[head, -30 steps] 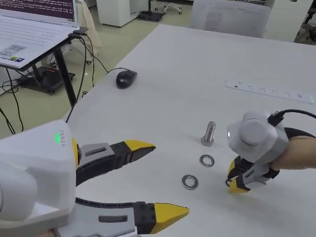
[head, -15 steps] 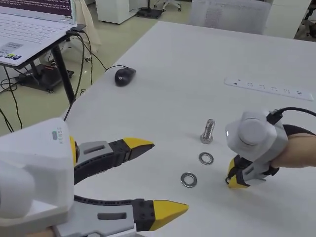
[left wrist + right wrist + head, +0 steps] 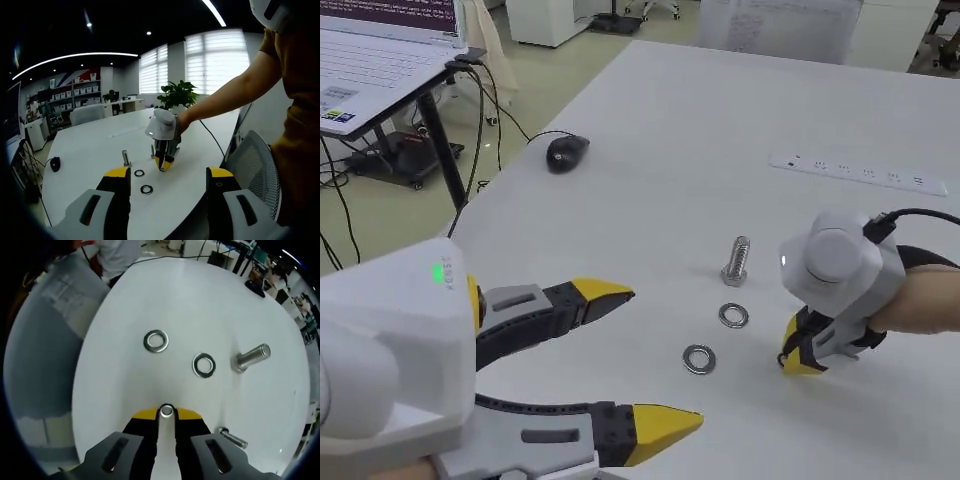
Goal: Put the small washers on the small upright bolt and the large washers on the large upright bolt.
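Note:
The large bolt (image 3: 737, 260) stands upright on the white table (image 3: 650, 190). Two large washers (image 3: 733, 316) (image 3: 699, 358) lie flat just in front of it. My right gripper (image 3: 800, 358) points down at the table to the right of them. In the right gripper view it (image 3: 166, 415) is shut on a small washer (image 3: 166, 410) held between the yellow tips. The small bolt (image 3: 232, 438) stands close beside those jaws, with the large bolt (image 3: 252, 356) and both large washers (image 3: 156, 341) (image 3: 204, 365) beyond. My left gripper (image 3: 640, 358) hovers open in the near left with nothing in it.
A black mouse (image 3: 566, 152) lies near the table's left edge and a white power strip (image 3: 860, 175) at the far right. A laptop (image 3: 380, 50) sits on a stand left of the table, with cables hanging. A mesh chair (image 3: 255, 165) stands by the table.
The head camera has shifted a little. The right gripper stays tips-down beside the washers, and the left gripper stays open in the same place.

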Demonstrator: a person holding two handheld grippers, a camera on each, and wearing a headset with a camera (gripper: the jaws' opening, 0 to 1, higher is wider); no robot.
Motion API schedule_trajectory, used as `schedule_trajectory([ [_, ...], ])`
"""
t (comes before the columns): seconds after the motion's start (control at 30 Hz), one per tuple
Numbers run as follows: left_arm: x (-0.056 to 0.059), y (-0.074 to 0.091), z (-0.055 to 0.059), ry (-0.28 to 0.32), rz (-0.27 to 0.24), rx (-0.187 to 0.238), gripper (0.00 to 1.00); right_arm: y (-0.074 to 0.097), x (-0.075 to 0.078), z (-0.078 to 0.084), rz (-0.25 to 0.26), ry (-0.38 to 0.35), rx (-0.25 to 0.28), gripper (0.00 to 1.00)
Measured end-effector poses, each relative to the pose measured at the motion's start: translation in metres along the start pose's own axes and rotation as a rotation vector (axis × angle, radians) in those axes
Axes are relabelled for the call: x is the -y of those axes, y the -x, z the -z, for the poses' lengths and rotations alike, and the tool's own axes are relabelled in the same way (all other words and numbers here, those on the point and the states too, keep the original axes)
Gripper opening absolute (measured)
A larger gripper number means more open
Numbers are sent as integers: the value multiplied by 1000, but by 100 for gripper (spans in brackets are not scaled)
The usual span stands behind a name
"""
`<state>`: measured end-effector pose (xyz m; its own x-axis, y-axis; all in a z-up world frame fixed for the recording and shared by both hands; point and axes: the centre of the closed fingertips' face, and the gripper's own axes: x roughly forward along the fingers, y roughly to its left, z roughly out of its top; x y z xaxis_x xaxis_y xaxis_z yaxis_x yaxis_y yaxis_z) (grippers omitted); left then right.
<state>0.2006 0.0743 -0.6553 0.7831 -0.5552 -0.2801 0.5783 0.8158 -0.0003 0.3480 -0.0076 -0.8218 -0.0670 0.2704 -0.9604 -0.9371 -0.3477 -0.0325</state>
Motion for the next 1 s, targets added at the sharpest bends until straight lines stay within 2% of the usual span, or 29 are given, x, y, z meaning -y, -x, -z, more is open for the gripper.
schedule_trajectory([
  [0.3, 2, -8, -1, -8, 25, -3, 60, 28, 13, 17, 44, -60, 26, 12],
  [0.53, 4, -15, -1, -7, 49, -2, 60, 49, 27, 35, 94, -106, 19, 12],
  [0.7, 5, -19, -1, -12, 66, -10, 60, 63, 36, 37, 122, -114, 14, 12],
  [1.0, 1, -21, -1, -13, 75, -13, 60, 73, 51, 33, 151, -112, 8, 12],
])
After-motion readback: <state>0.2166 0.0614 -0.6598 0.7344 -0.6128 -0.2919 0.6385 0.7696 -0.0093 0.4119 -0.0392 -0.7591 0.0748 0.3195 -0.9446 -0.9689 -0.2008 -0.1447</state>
